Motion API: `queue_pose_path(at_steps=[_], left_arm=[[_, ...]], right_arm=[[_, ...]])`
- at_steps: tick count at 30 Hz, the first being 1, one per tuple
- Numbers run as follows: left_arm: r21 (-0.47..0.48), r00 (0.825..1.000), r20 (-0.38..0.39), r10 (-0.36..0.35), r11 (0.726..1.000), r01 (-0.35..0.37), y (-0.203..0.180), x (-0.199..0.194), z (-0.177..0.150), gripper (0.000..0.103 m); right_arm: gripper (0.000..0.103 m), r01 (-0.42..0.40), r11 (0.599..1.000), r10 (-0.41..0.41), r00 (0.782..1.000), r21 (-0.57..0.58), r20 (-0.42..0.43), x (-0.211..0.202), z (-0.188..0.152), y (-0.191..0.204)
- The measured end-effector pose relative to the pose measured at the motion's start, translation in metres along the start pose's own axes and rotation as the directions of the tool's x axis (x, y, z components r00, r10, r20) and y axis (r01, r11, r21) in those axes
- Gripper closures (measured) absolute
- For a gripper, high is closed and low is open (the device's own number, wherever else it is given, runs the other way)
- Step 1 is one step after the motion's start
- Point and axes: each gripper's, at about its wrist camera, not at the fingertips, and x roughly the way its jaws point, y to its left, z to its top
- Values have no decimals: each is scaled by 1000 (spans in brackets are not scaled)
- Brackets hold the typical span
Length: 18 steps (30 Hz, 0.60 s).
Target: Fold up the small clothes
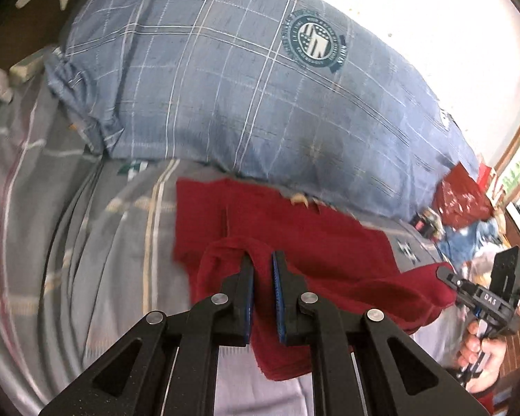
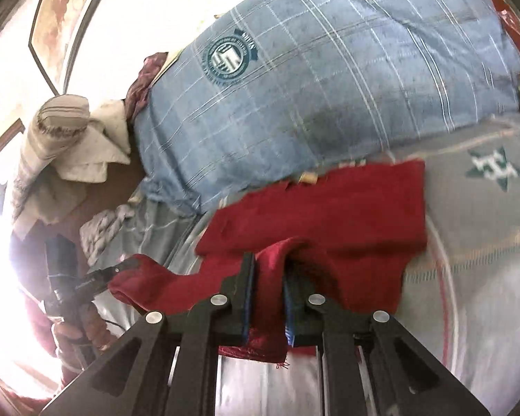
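A small dark red garment (image 1: pixel 294 222) hangs between my two grippers, its far part resting on the grey bed sheet (image 1: pixel 69 225). My left gripper (image 1: pixel 261 256) is shut on a bunched edge of it, with cloth draped over the fingers. At the right edge of the left wrist view, my right gripper (image 1: pixel 447 274) pinches another edge. In the right wrist view the red garment (image 2: pixel 346 208) is clamped as a fold in the right gripper (image 2: pixel 268 260). The left gripper (image 2: pixel 121 267) holds the far left edge there.
A large blue plaid pillow (image 1: pixel 208 86) with a round crest lies just behind the garment, and shows again as the pillow (image 2: pixel 329 86). A red bag (image 1: pixel 464 197) and loose clothes sit at the right. White folded cloths (image 2: pixel 69 138) pile up at the left. A hand (image 1: pixel 482 350) grips the right tool.
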Motion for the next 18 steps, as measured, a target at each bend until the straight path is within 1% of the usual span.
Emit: queue_pose_path(at_steps=[5,9,13,14,16,17,18], left_arm=[[-15,998,-39,54,998,-55,0,70,32,94],[-34,992,-83,95,995,-98,2,130,54,94],[-72,990,-101,101,991,-109,11,173,71,94],[-80,990,-104,96,991,-104,13,182,74,93],[-86,989,-117,86,992,-97,16,195,77,88],[-88,989,-122,85,991,-96,17,199,79,85],[-94,988,-127,86,991,-98,19,202,81,80]], right_arm=[[90,61,998,-61,998,9,-19,41,37,-26],[90,118,993,-117,992,12,-47,75,55,-46],[90,152,987,-149,987,54,-66,103,67,-74],[90,148,986,-143,987,78,-67,109,69,-83],[88,134,982,-125,990,131,-70,121,69,-101],[84,137,979,-125,989,153,-82,126,68,-107],[79,140,974,-123,987,179,-102,129,67,-114]])
